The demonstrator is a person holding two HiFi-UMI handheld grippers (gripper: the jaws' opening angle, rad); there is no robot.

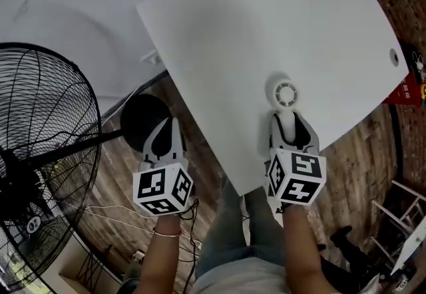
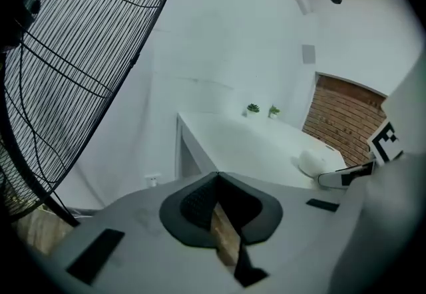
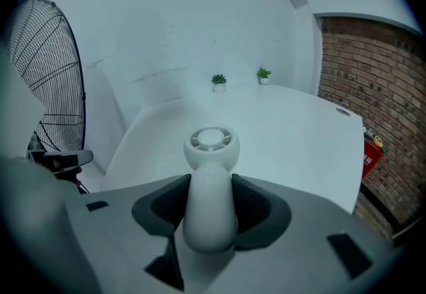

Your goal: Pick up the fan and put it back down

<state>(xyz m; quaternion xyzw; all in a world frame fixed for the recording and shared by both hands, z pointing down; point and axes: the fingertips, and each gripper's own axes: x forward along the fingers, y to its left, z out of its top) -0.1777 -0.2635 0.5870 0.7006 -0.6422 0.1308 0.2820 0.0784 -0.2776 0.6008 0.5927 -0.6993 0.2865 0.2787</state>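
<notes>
A small white hand fan (image 1: 285, 94) lies over the near part of the white table (image 1: 266, 20), its round head pointing away from me. My right gripper (image 1: 291, 130) is shut on the fan's handle (image 3: 210, 179), which fills the gap between the dark pads. I cannot tell whether the fan rests on the tabletop (image 3: 293, 126) or hangs just above it. My left gripper (image 1: 162, 143) is off the table's left edge, over the wooden floor. Its jaws (image 2: 216, 186) are shut with nothing between them. The fan (image 2: 309, 163) also shows from the left gripper view.
A large black pedestal fan (image 1: 33, 153) stands at the left, its round base (image 1: 143, 120) just beyond my left gripper. Two small potted plants (image 3: 218, 80) sit at the table's far edge. A brick wall (image 3: 373, 86) is at the right. Cables (image 1: 113, 216) lie on the floor.
</notes>
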